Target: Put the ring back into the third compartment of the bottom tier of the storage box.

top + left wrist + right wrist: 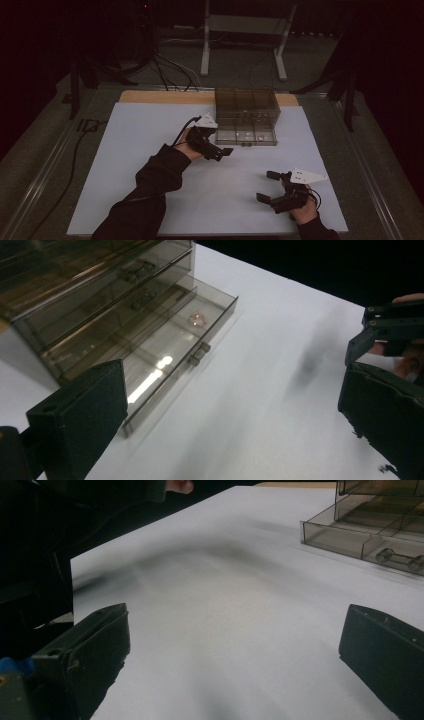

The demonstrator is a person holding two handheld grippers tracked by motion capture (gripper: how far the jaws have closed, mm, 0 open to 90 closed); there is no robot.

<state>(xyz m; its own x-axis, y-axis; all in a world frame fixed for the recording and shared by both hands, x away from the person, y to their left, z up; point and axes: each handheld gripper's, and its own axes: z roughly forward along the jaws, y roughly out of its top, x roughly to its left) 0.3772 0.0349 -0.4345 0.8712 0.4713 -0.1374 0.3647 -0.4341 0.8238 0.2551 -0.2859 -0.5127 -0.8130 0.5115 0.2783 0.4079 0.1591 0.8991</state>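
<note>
Drawers of the smoky plastic organizer [246, 116] are sitting at the far edge of the white counter [150, 150], the bottom drawer [175, 347] pulled out so its small pink ring [198, 318] is lying exposed for picking. Left gripper [223, 152] is hovering just beside that drawer with jaws spread and empty, likely lining up to reach in. Right gripper [268, 186] is waiting nearer the person, well apart, also spread wide and holding nothing
</note>
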